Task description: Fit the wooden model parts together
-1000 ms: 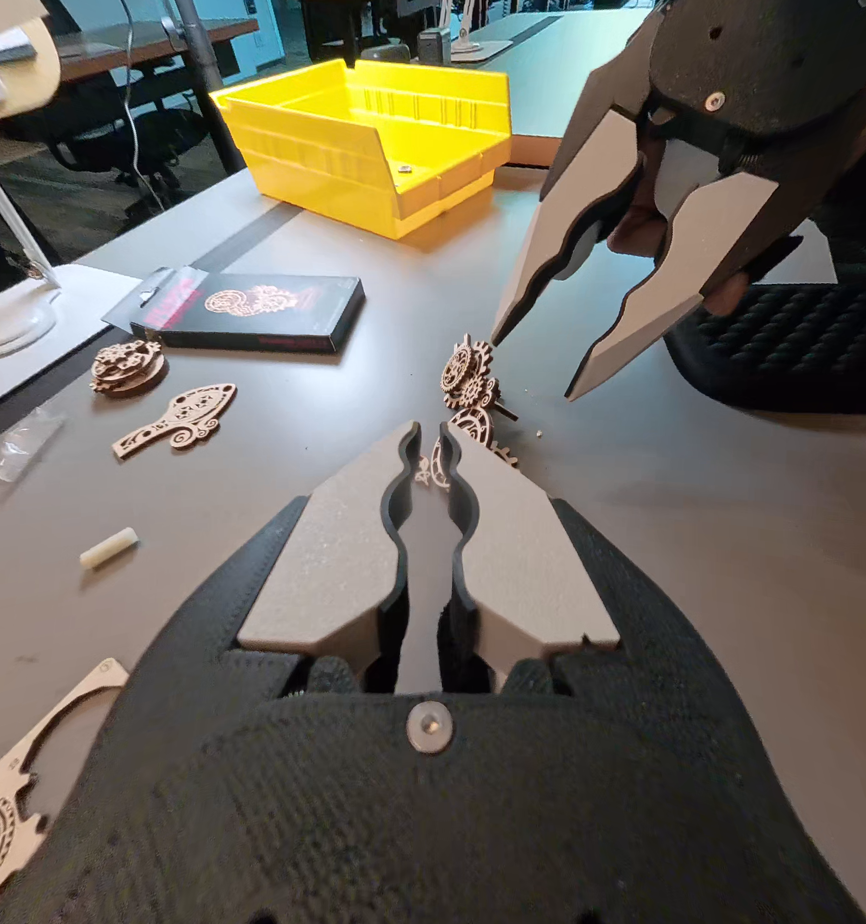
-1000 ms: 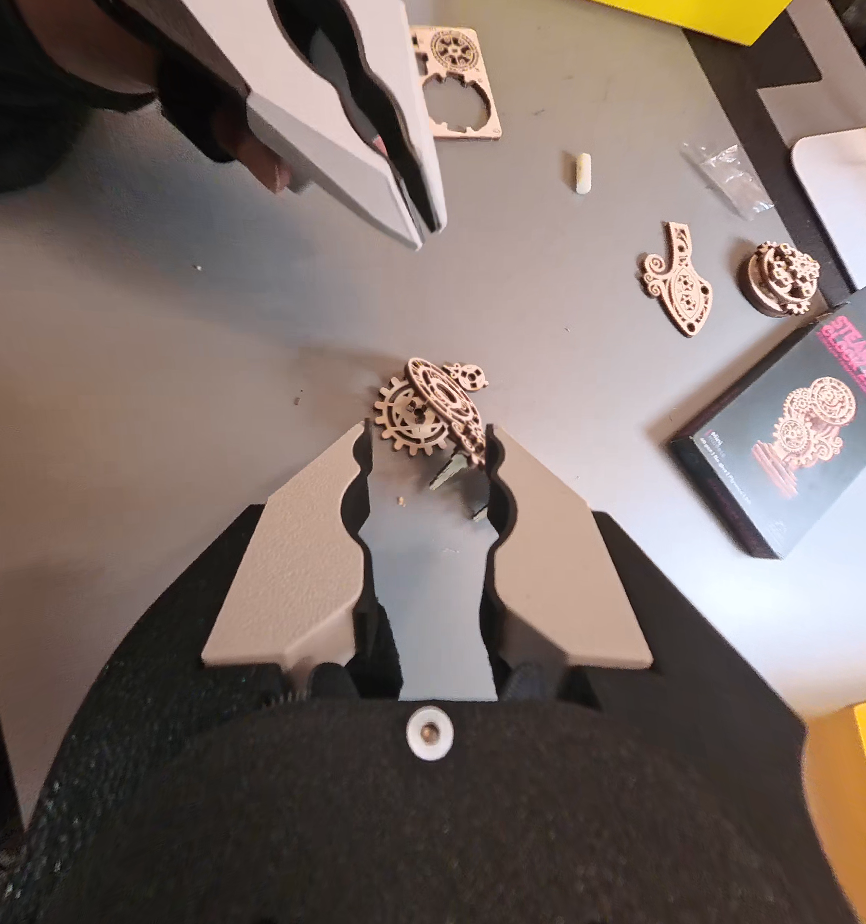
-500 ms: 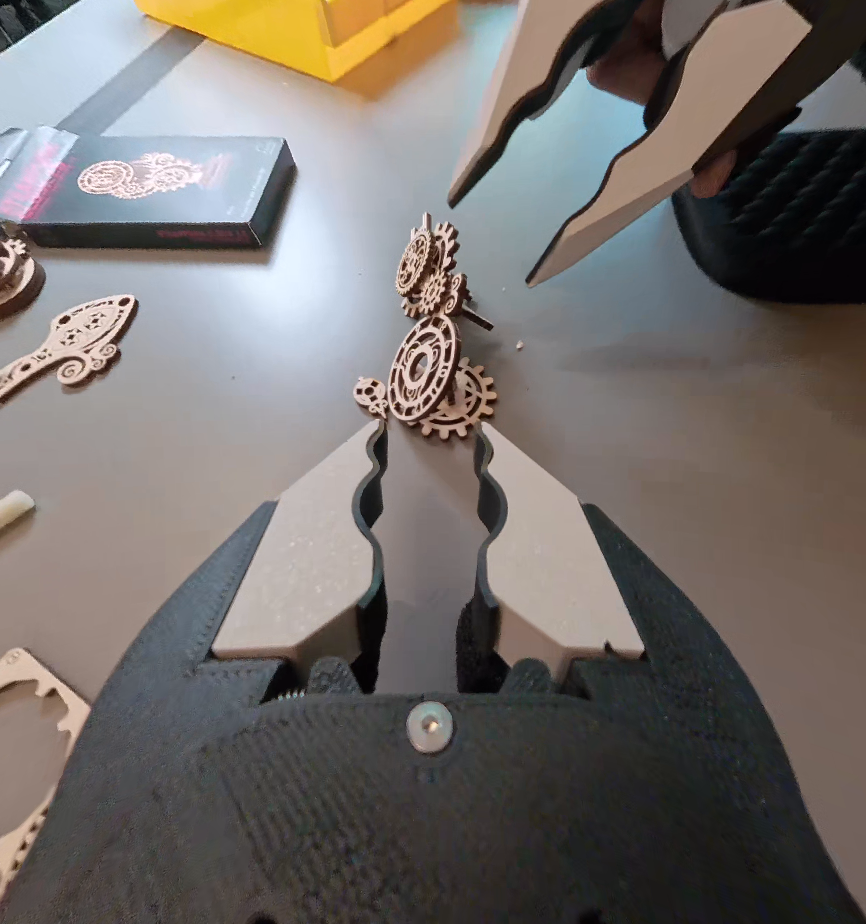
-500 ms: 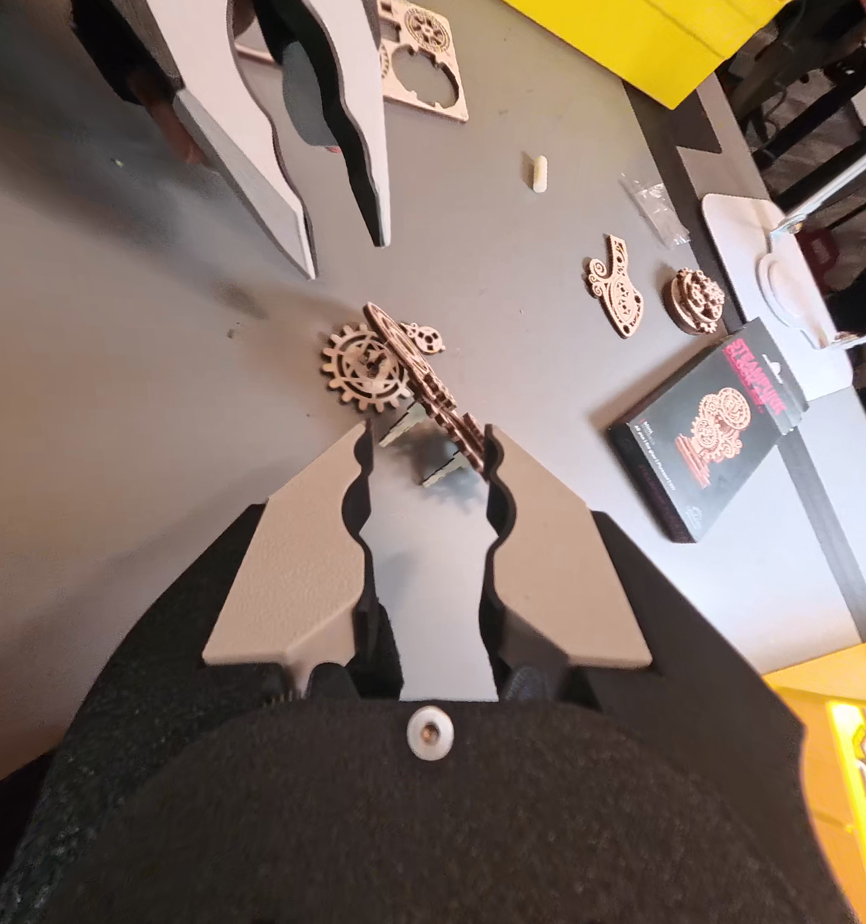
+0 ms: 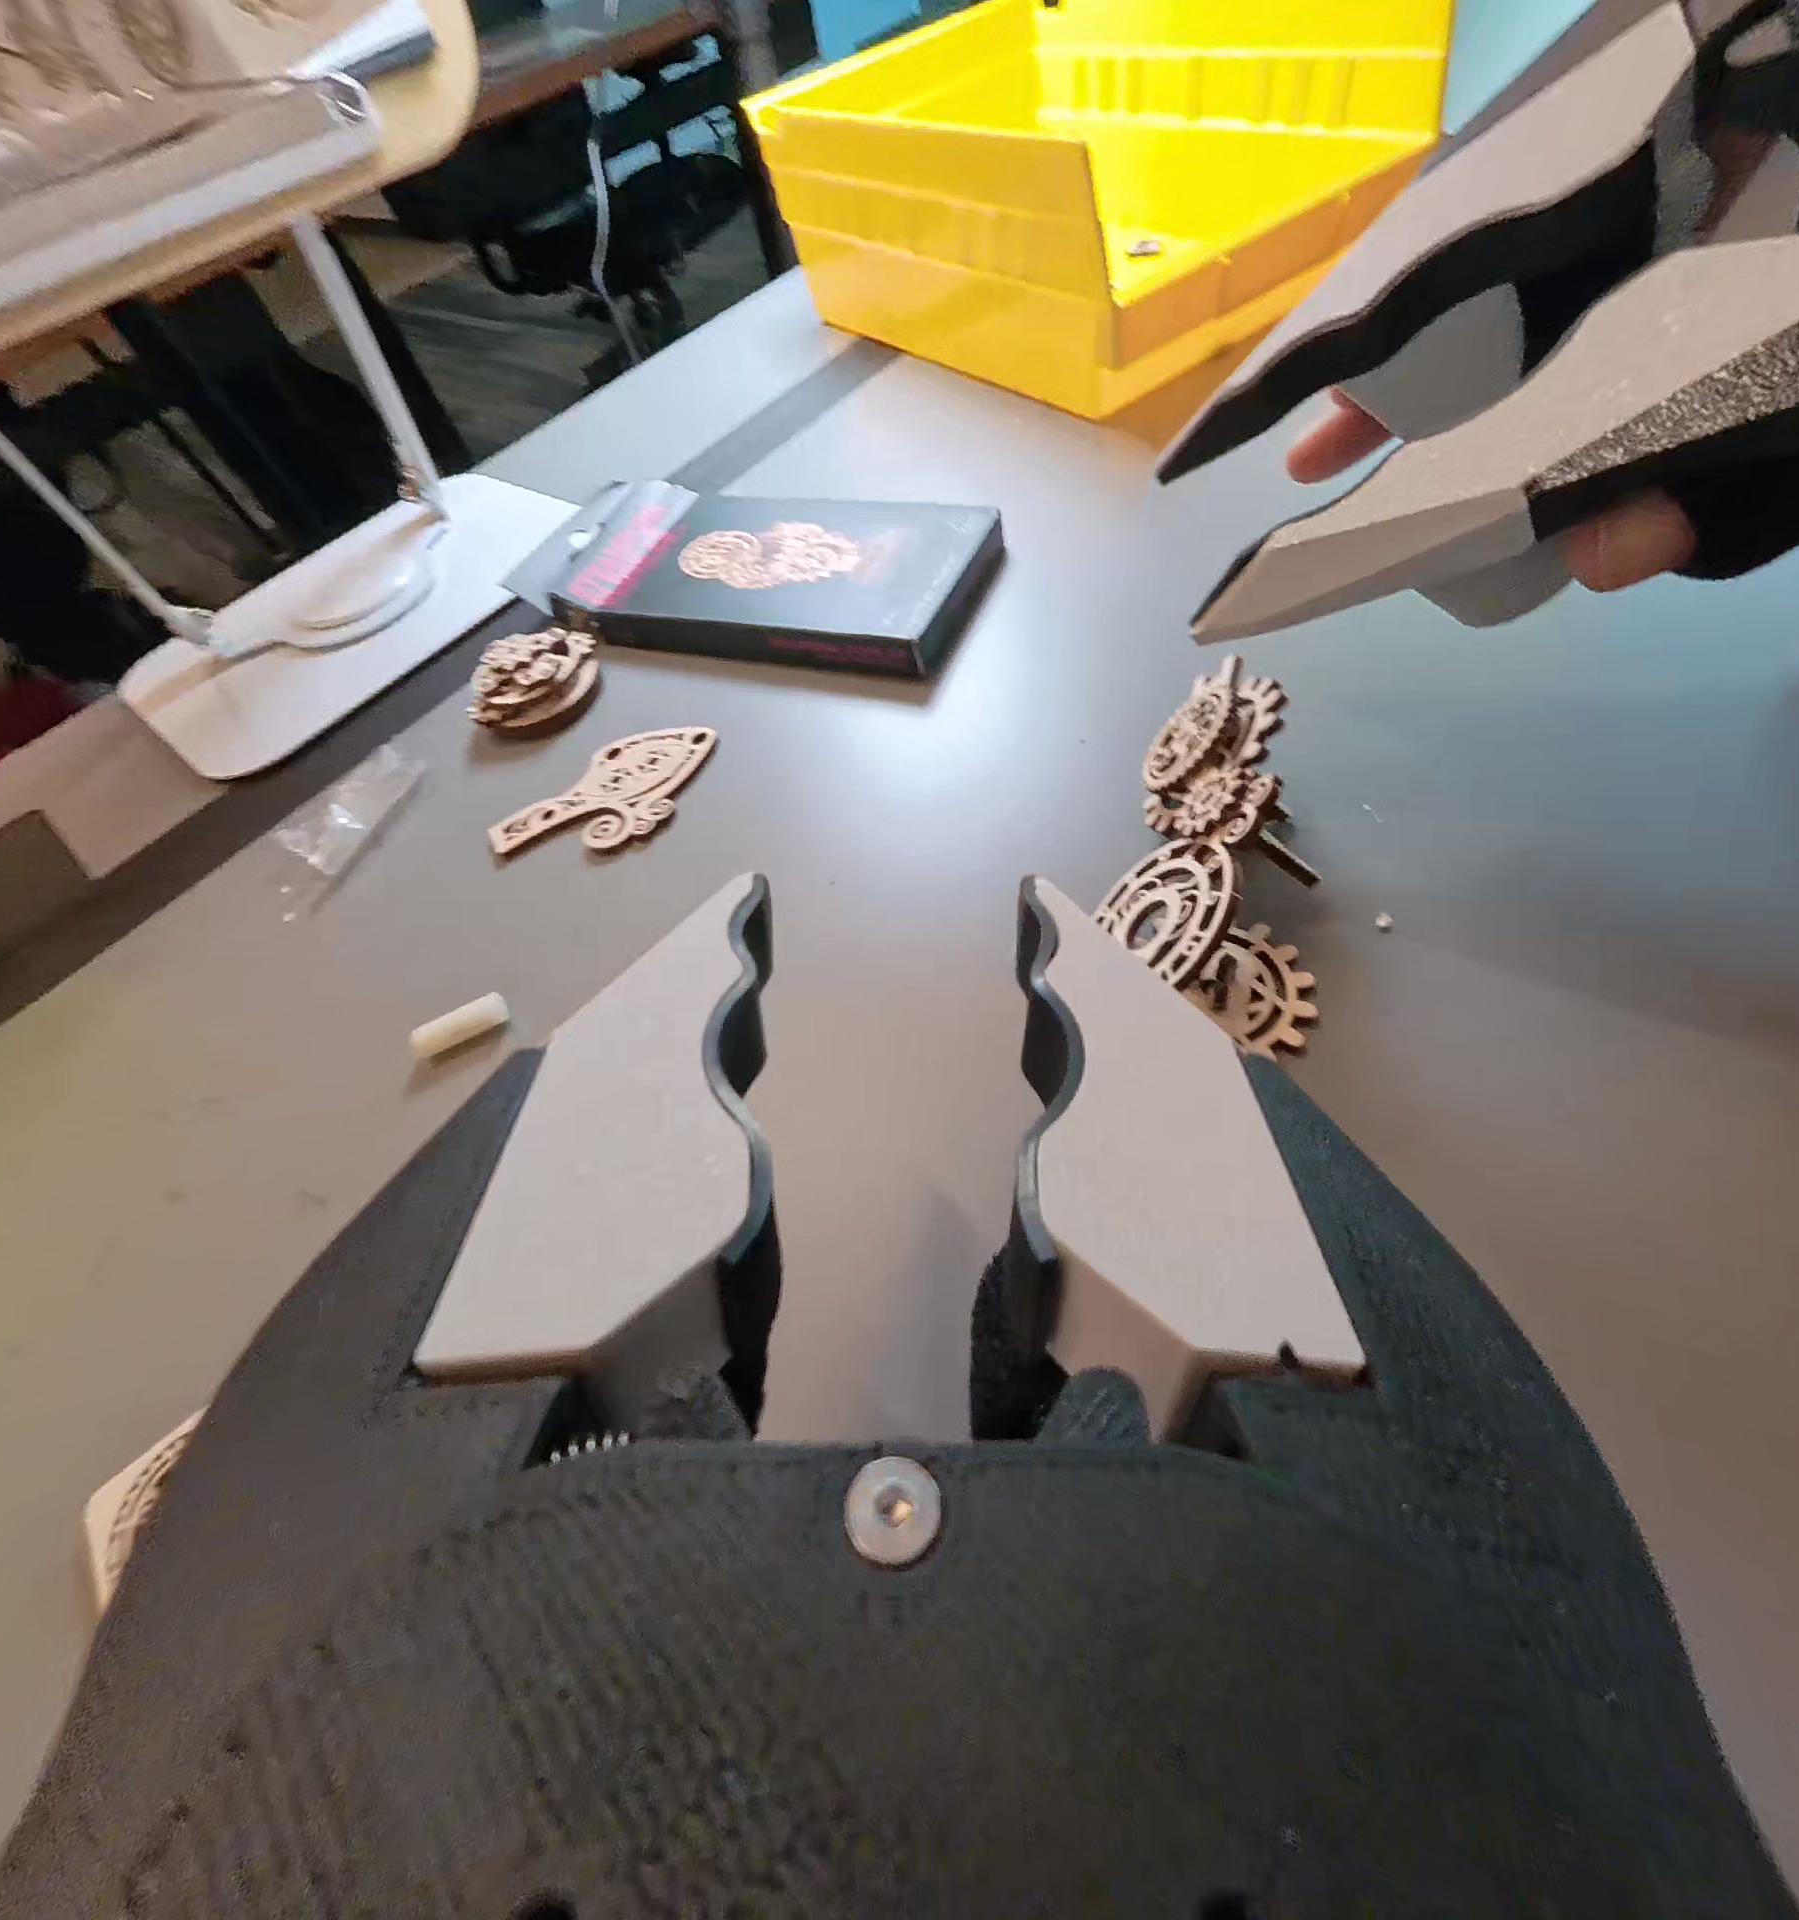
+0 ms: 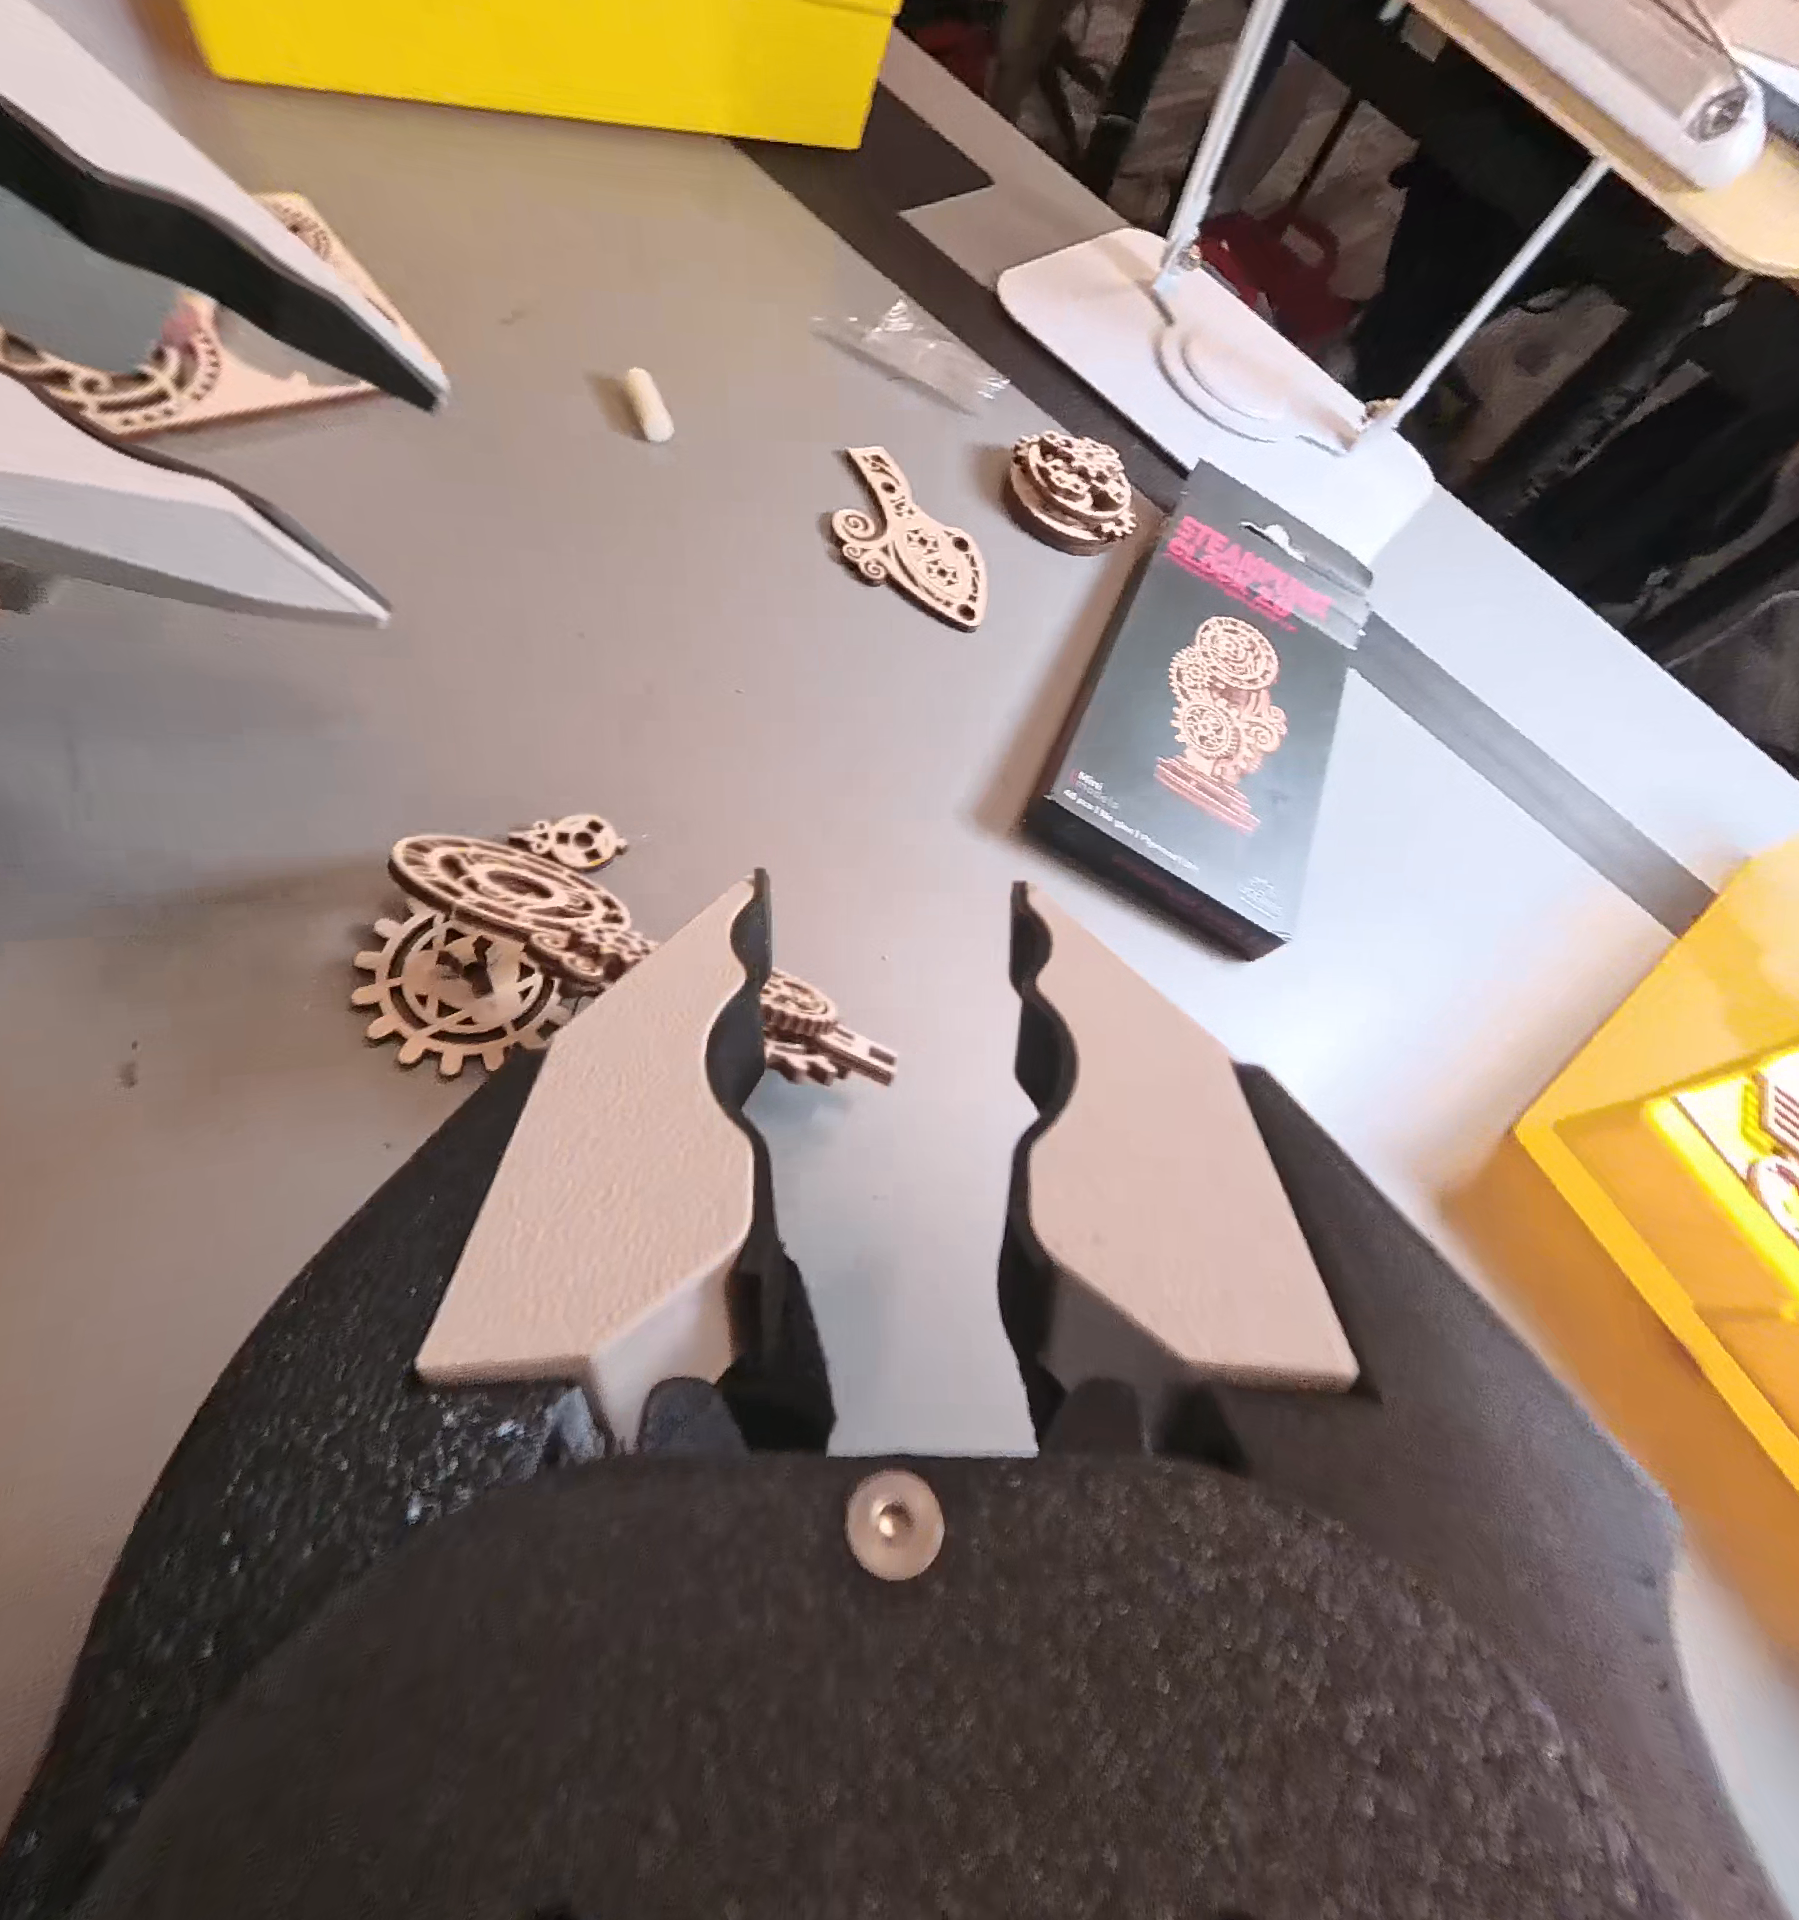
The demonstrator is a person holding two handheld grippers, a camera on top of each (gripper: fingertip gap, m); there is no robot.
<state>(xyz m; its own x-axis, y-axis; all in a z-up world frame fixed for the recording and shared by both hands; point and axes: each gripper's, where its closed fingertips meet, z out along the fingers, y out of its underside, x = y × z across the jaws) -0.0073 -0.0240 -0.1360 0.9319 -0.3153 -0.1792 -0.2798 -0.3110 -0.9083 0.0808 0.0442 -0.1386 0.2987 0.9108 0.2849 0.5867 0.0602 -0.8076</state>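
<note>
**Operator:** Report gripper status and part location.

**Me:** My left gripper (image 5: 893, 899) is spread wide with nothing between its fingers. My right gripper (image 6: 884, 902) is likewise spread and empty. The geared wooden assembly (image 6: 490, 951) lies on the grey worktop (image 5: 1497, 1195), just beside my left gripper's right finger and partly under my right gripper's left finger. A second gear cluster (image 5: 1212, 753) stands just beyond it in the left wrist view. Two more parts, a flat ornate paddle-shaped piece (image 5: 609, 790) and a round stacked gear block (image 5: 533, 681), lie well apart to the side, near the black product box (image 5: 781, 571).

**Operator:** State the hazards from this position.

**Me:** Hazard one: the assembly lies tilted, its disc propped on the large cog. If I close on the edge only, I judge it may pivot or slide away. Hazard two: the laser-cut teeth and the thin protruding peg (image 6: 853, 1060) look fragile; excess squeeze or a skewed insertion may snap them. Hazard three: both grippers sit close over the same parts; converging without order risks a finger collision that scatters them. Hazard four: the small white cylinder (image 5: 459, 1023) can roll if nudged.

**Operator:** Corrective action?

**Me:** Seat one part firmly first, then align the joint square before pressing.
</note>
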